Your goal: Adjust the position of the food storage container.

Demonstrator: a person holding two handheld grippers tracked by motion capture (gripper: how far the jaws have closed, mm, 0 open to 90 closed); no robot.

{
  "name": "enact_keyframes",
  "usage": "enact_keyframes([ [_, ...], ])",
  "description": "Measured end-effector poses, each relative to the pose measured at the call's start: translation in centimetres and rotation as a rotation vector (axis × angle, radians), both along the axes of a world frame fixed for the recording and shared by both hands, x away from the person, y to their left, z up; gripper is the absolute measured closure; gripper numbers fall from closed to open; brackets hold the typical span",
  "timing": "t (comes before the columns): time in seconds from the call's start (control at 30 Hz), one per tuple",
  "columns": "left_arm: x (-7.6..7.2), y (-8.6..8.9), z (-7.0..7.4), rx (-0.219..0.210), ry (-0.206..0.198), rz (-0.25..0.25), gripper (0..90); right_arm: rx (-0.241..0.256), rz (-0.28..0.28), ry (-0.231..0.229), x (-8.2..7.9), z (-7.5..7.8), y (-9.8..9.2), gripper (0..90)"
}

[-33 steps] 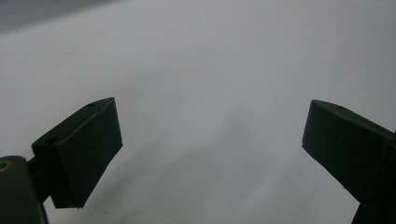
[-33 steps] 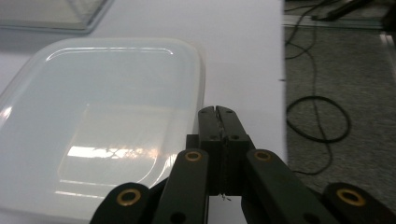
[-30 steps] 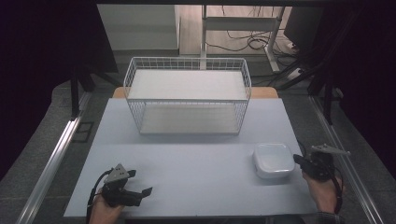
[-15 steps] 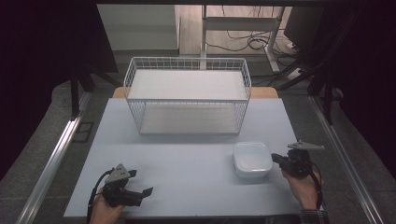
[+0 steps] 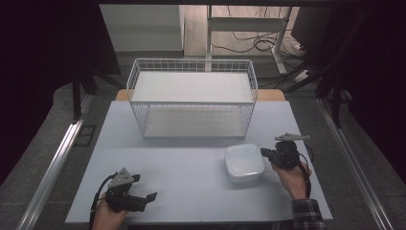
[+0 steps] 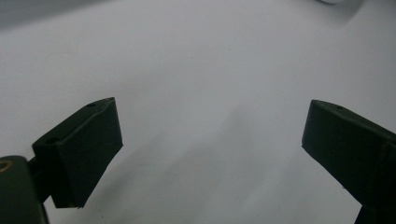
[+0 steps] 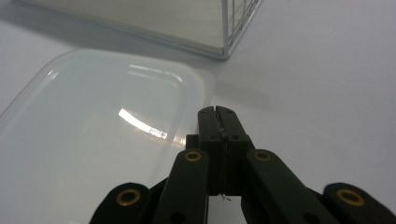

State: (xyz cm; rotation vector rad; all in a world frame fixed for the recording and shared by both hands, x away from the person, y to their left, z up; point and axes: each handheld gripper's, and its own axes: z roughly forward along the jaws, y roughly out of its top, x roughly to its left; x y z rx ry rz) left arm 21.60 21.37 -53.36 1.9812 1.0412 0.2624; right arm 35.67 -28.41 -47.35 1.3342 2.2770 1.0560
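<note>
A white, shallow plastic container (image 5: 244, 163) with rounded corners sits on the pale table (image 5: 191, 196), right of the middle. My right gripper (image 5: 264, 154) is shut, and its tips rest against the container's right rim. In the right gripper view the closed jaws (image 7: 218, 112) meet the container (image 7: 102, 130) at its edge, with nothing visible between them. My left gripper (image 5: 146, 188) lies open near the front left of the table. Its two jaws (image 6: 210, 149) stand wide apart over bare table.
A white wire basket (image 5: 191, 64) stands at the back middle of the table, and its corner (image 7: 224, 28) shows just beyond the container. Dark floor, metal rails and cables surround the table.
My right gripper has moved left across the table, and the container has slid left with it. The left gripper has stayed in place.
</note>
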Motion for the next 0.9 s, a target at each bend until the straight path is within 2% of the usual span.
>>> enact_keyframes([
  [0.1,0.0,0.0,0.0,0.000,0.000,0.001,4.5,0.010,0.015,0.012,0.6,-0.2,0.7,88.8],
  [0.2,0.0,0.0,0.0,-0.001,-0.001,0.001,4.5,0.014,0.042,0.024,0.4,-0.3,1.4,88.8],
  [0.23,0.0,0.0,0.0,0.000,-0.001,0.001,4.5,0.015,0.071,0.033,-0.2,-0.3,2.3,88.8],
  [0.4,0.0,0.0,0.0,0.000,-0.001,-0.001,4.5,0.034,0.122,0.046,-1.1,-0.4,3.8,88.8],
  [0.5,0.0,0.0,0.0,0.000,-0.002,-0.002,4.5,0.043,0.178,0.056,-2.2,-0.5,5.5,88.8],
  [0.9,-0.1,-0.1,0.1,0.000,-0.002,-0.004,4.5,0.057,0.285,0.086,-4.9,-0.8,8.7,88.8],
])
